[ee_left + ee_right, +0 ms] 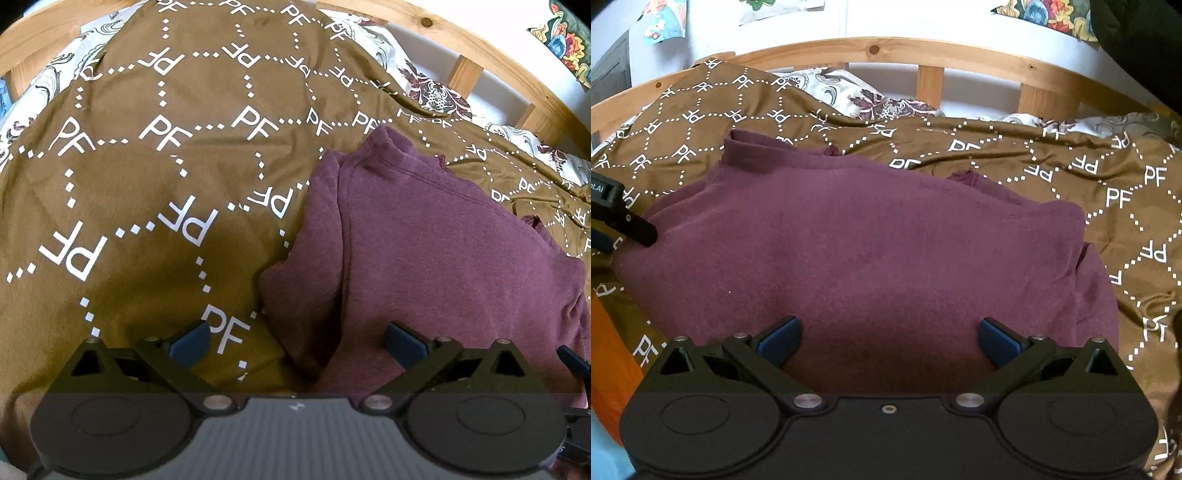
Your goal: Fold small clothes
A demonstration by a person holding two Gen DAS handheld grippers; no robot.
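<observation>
A maroon garment (871,236) lies partly folded on a brown bedspread (1108,206) printed with white "PF" letters. In the left wrist view the garment (424,251) fills the right half, its left edge doubled over. My left gripper (297,341) is open and empty, low over the garment's left edge. It also shows at the left rim of the right wrist view (624,221). My right gripper (889,338) is open and empty, just above the garment's near edge.
A wooden bed rail (923,51) runs along the far side, with a white wall behind it. A floral sheet (871,99) shows under the bedspread (147,177). Orange and blue fabric (609,369) lies at the near left.
</observation>
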